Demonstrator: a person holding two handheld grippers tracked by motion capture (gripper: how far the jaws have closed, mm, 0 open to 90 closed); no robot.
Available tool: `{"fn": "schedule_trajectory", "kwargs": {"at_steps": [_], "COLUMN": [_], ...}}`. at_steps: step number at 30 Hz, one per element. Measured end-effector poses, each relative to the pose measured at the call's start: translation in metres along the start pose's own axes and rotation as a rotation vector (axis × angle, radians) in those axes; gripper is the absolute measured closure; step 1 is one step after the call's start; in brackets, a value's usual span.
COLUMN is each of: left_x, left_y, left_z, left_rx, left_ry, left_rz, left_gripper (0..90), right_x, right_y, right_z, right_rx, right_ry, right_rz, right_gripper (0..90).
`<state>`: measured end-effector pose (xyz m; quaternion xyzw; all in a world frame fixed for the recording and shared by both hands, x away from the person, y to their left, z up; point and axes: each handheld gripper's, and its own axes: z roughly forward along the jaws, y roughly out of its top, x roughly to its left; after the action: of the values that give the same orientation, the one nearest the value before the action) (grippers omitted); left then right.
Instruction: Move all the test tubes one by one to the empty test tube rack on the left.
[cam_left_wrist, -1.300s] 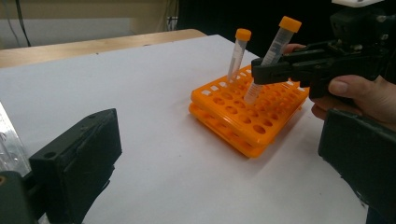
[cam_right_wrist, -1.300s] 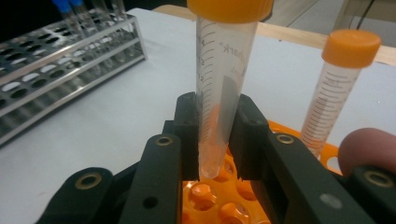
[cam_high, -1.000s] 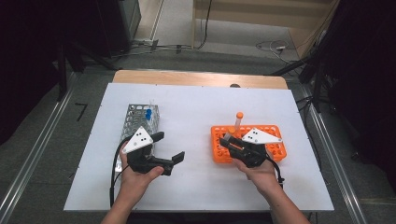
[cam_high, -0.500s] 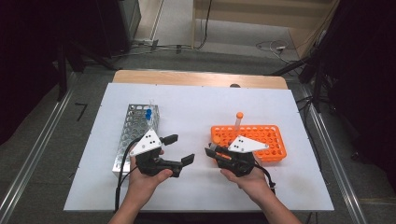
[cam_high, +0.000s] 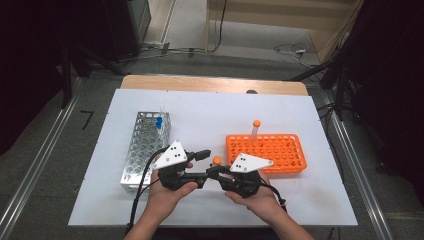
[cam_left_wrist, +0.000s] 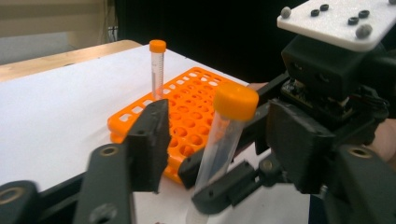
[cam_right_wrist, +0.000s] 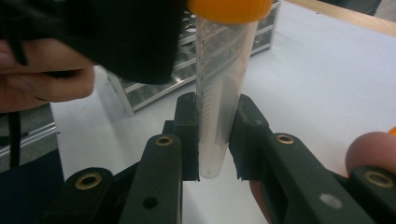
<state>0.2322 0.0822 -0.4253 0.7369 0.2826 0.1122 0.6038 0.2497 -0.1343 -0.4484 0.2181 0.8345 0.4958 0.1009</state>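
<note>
A clear tube with an orange cap (cam_high: 217, 161) stands upright just above the table's front middle. My right gripper (cam_high: 214, 173) is shut on its lower end; in the right gripper view the tube (cam_right_wrist: 219, 93) sits pinched between the jaws of the right gripper (cam_right_wrist: 215, 135). My left gripper (cam_high: 199, 166) faces it from the left and is open. In the left gripper view its jaws stand wide on either side of the tube (cam_left_wrist: 219, 140) without touching it, and the left gripper (cam_left_wrist: 222, 135) frames the cap. The right gripper (cam_left_wrist: 224, 191) shows below.
An orange rack (cam_high: 282, 159) lies right of the grippers with one orange-capped tube (cam_high: 255, 129) standing at its back. A metal rack (cam_high: 142, 150) lies to the left and holds a blue-capped tube (cam_high: 158, 121). White table surface (cam_high: 210, 115) stretches beyond.
My right gripper has come left off the orange rack with the tube. My left gripper has moved right to meet it, its jaws now on both sides of the tube.
</note>
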Motion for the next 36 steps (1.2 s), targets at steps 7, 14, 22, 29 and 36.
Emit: {"fn": "schedule_trajectory", "kwargs": {"at_steps": [7, 14, 22, 29, 36], "left_x": [0.000, -0.003, -0.004, -0.002, 0.003], "left_y": [-0.002, -0.002, -0.002, 0.000, 0.002], "left_z": [0.005, 0.006, 0.006, 0.003, -0.002], "left_rx": [0.034, 0.048, 0.046, 0.036, 0.023], "left_ry": [-0.030, -0.049, -0.032, -0.023, -0.003], "left_rz": [0.013, 0.040, 0.062, 0.061, 0.054], "left_gripper": [57.8, 68.9, 70.0, 70.1, 70.1], "right_x": [0.008, 0.008, 0.007, 0.005, 0.000], "right_y": [0.001, 0.000, 0.000, 0.000, 0.000], "right_z": [0.004, 0.005, 0.003, 0.001, -0.005], "right_rx": [0.012, 0.029, 0.025, 0.020, 0.004], "right_ry": [0.040, 0.057, 0.057, 0.092, 0.103], "right_rz": [-0.018, -0.016, -0.020, -0.015, -0.013], "right_gripper": [72.3, 72.2, 71.6, 62.0, 31.7]}}
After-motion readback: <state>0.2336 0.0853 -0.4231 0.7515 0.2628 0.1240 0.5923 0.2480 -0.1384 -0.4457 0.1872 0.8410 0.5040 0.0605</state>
